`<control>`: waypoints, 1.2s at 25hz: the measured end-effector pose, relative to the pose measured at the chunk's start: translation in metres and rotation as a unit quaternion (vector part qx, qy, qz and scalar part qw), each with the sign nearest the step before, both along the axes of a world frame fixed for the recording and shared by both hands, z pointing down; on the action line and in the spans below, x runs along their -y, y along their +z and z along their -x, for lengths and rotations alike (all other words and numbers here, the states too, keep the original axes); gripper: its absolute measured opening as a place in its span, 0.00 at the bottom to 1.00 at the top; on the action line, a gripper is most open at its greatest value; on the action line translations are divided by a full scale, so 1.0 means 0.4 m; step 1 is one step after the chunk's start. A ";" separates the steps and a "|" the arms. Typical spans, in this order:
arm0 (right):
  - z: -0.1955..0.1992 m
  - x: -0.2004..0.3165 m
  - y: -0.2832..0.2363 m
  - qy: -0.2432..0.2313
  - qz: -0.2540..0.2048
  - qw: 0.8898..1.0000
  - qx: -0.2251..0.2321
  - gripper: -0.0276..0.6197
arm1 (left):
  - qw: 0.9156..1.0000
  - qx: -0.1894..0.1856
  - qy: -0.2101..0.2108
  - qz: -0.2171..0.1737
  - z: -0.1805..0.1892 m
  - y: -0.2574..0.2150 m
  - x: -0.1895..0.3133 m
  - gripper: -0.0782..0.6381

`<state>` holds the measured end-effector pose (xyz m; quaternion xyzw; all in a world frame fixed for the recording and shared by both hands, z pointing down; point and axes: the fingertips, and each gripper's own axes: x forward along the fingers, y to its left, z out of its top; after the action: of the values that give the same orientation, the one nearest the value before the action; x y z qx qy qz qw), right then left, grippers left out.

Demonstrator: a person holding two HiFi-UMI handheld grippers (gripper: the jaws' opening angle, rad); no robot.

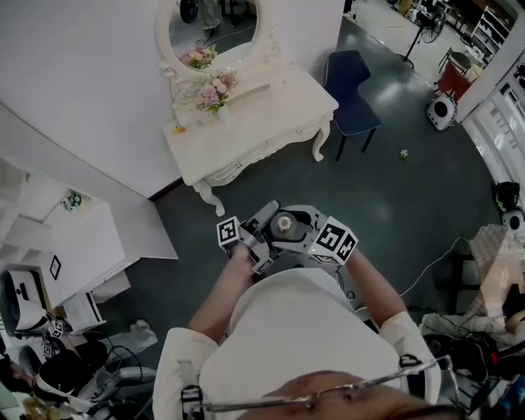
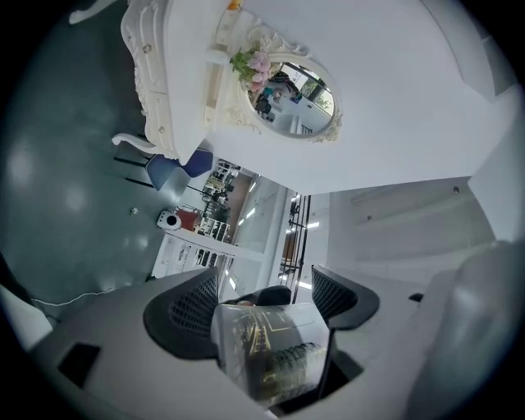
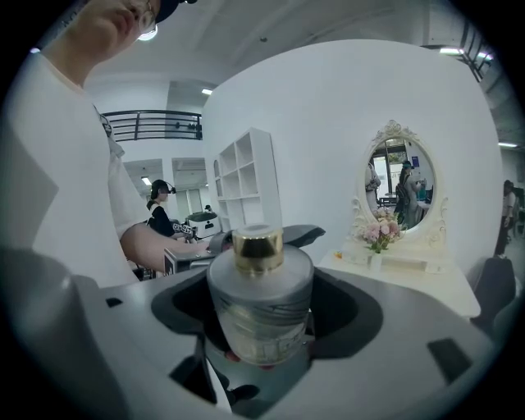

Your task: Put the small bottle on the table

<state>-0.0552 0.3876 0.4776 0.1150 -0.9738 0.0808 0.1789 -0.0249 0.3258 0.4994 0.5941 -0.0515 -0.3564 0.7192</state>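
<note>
**Small bottle gripped from both sides, in the air**

We hold the small bottle [image 1: 284, 223] at chest height above the dark floor [image 1: 394, 205], well apart from the white table [image 1: 271, 123]. The left gripper [image 2: 264, 289] and the right gripper [image 3: 264, 275] each have their fingers [image 3: 353, 310] spread wide and pressed against the bottle's sides.

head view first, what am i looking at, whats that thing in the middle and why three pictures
No robot: a person holds two grippers. The head view looks down from a camera on the head and shows the left gripper, the right gripper and, between them, a gold-capped bottle. The other two come from a camera on each gripper, looking along its jaws. The right grips the bottle; whether the left presses it I cannot tell. Ahead stands a table with mirror and flowers.
</note>
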 end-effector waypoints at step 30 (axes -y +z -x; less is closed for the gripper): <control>-0.160 0.051 0.044 -0.028 0.025 0.999 0.020 0.58 | 0.999 -0.002 -0.034 0.026 -0.149 0.050 0.052 0.60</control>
<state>0.0087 0.3671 0.4950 0.0814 -0.9776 0.1027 0.1649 0.0346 0.3051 0.5192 0.5724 -0.0796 -0.3808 0.7218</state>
